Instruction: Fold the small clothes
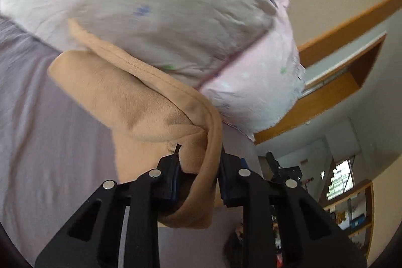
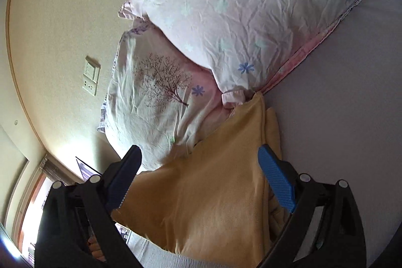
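A small tan fleece garment (image 1: 130,102) lies on a lilac bed sheet (image 1: 37,142). In the left wrist view my left gripper (image 1: 199,165) is shut on a rolled edge of the garment, the cloth bunched between its pads. In the right wrist view the same garment (image 2: 208,195) hangs in a broad fold between my right gripper's fingers. My right gripper (image 2: 201,182) is open wide, its blue pad (image 2: 276,180) on the right of the cloth. The garment's far tip touches the pillows.
Two floral pillows (image 2: 241,11) lie stacked at the head of the bed, also in the left wrist view (image 1: 163,6). A beige wall with a switch plate (image 2: 91,75) is at left. Wooden shelving (image 1: 334,82) is at right. The lilac sheet (image 2: 339,104) spreads to the right.
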